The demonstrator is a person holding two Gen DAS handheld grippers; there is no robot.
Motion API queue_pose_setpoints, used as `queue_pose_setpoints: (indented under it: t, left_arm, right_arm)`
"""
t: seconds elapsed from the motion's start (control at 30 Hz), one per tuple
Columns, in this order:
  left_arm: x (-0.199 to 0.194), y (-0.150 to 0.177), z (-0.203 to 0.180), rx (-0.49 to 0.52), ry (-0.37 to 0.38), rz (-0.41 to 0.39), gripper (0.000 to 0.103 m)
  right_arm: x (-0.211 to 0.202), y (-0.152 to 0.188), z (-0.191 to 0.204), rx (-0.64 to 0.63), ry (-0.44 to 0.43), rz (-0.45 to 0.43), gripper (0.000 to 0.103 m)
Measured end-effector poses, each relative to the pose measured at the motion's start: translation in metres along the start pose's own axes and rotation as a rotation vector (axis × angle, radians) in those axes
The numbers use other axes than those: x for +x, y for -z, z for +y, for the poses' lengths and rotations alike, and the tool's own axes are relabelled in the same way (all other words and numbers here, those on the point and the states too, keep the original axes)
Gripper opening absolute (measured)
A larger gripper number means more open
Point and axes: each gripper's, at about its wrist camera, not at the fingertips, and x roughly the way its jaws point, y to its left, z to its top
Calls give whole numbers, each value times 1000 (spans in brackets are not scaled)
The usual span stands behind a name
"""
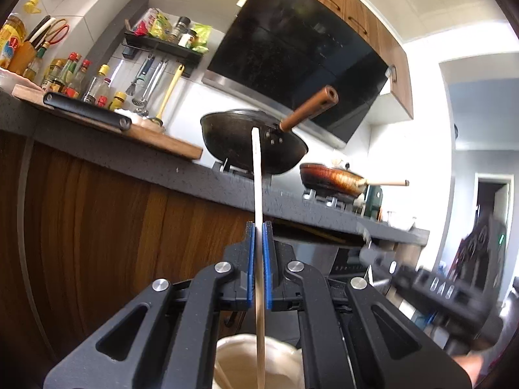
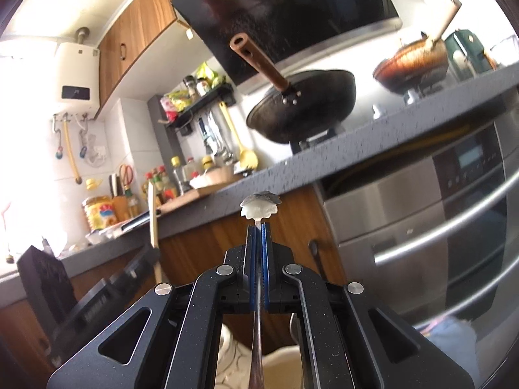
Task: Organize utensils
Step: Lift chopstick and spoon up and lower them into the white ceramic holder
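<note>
While both utensils stood upright in pinched grips, the pale chopstick (image 1: 258, 194) rose from the left gripper (image 1: 258, 227), clamped partway along its length, and the metal spoon (image 2: 260, 206) showed its scalloped end just above the right gripper (image 2: 258, 227), whose pads were pressed on its shank. The chopstick looked light, stiff and smooth, likely to pivot if held loosely; the spoon looked heavier and slick, best gripped near mid-handle. A cream holder (image 1: 279, 353) sat near, below the grippers. Farther off, the wok (image 1: 249, 139) rested on the counter (image 1: 194, 175).
</note>
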Motion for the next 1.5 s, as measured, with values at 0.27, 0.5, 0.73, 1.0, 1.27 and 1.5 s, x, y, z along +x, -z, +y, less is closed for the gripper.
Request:
queue_pose_setpoints:
  t: [0.27,0.5,0.73,1.0,1.27,1.5]
  left_arm:
    - [-2,22,-4,41,-23,44,5]
    - [-3,37,-12,95,-27,107,5]
    - [-4,44,-9,78,-72,192,5]
    - [-4,48,-24,161,-147,284,5]
    - [-5,49,-30,198,-163,300,5]
    - [-10,45,-26,170,-162,288,7]
  right_arm:
    - [13,9,12,-149,81,-33,4]
    - [21,28,10,-221,106,28,4]
    - [17,43,14,-246,117,82,4]
    - [5,58,19,-297,157,156,4]
    - [13,66,12,-303,184,235,4]
    - [14,68,8,-285,182,260,12]
